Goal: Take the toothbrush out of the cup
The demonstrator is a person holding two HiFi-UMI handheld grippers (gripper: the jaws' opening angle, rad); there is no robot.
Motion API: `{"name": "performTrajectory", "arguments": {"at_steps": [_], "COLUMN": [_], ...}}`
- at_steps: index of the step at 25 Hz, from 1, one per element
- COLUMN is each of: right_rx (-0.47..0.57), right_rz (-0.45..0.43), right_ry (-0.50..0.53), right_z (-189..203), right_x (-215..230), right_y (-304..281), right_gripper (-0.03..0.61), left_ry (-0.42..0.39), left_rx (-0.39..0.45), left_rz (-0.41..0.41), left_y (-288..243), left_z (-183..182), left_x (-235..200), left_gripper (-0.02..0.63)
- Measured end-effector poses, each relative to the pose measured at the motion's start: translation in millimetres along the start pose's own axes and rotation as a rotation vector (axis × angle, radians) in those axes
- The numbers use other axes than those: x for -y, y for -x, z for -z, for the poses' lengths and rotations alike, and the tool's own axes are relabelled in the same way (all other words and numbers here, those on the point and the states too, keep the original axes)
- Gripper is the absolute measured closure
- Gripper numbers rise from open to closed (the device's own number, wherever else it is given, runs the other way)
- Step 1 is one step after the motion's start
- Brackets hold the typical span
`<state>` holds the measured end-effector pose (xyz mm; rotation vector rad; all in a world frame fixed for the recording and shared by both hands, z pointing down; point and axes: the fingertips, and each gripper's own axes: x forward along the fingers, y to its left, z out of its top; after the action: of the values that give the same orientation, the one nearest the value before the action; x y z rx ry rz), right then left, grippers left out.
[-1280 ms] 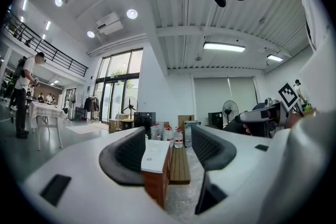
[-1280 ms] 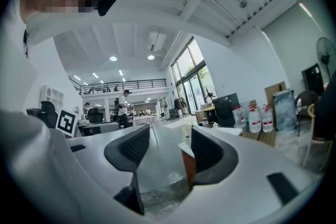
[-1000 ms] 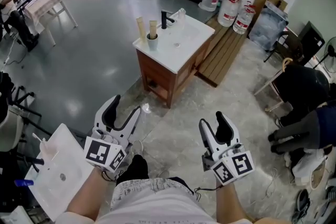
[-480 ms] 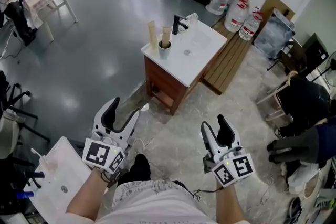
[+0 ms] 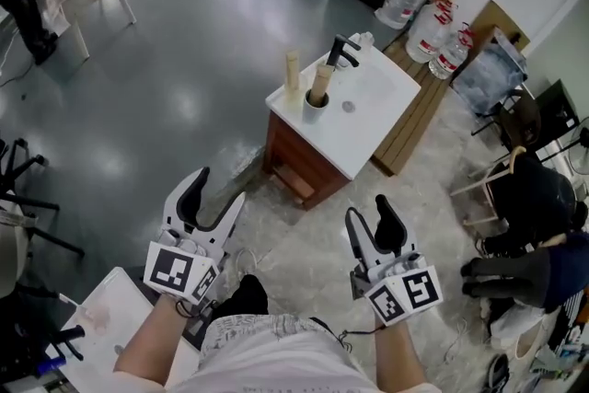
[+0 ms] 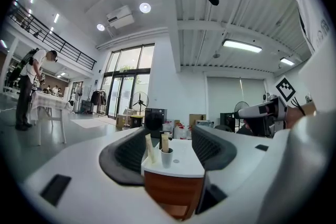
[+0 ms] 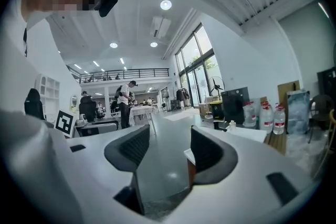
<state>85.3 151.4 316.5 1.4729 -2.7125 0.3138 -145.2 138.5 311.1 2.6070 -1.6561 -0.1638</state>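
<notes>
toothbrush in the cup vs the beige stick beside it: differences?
The toothbrush stands in the cup; the beige stick stands directly on the counter, beside the cup. The beige stick is at the counter's edge; the toothbrush sits nearer the basin. Both are beige and stand on end.

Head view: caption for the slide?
Left gripper and right gripper, both open, held low, short of the white-topped wooden vanity where a wooden toothbrush stands in a pale cup.

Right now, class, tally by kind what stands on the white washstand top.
Cup: 1
Toothbrush, in the cup: 1
Beige upright stick: 1
Black tap: 1
Small bottle: 1
Total: 5
</notes>
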Motion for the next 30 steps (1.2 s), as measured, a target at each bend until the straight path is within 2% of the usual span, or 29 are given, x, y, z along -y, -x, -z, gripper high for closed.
{"name": "performTrajectory", "arguments": {"at_steps": [7,12,19,30], "right_rx": [0.004,0.018,0.027,0.038], "right_rz": [0.012,0.029,0.05,0.029], "right_ry": [-0.003,-0.015,-0.038,-0.023], "right_z": [-13.3,-20.7,-20.9,-36.7], "right_x": [-7.2,-10.4,-3.6,8.1], "right_y": [-65.1,-89.6,-96.3,-109.3], "right_gripper": [0.328,0.328,0.328,0.328], "left_ry": [0.014,0.016,0.015,0.013], "left_rx": [-0.017,-0.036,-0.039,-0.011], "left_rz": [0.0,0.022,0.053,0.07], "left_y": [-18.3,-28.2,-42.3,-69.9], "left_z": [-1.4,1.1,0.2,-11.1], "left_x": [-55.7,-76.9,-74.6,-65.2], "left_gripper": [0.328,0.328,0.328,0.328]}}
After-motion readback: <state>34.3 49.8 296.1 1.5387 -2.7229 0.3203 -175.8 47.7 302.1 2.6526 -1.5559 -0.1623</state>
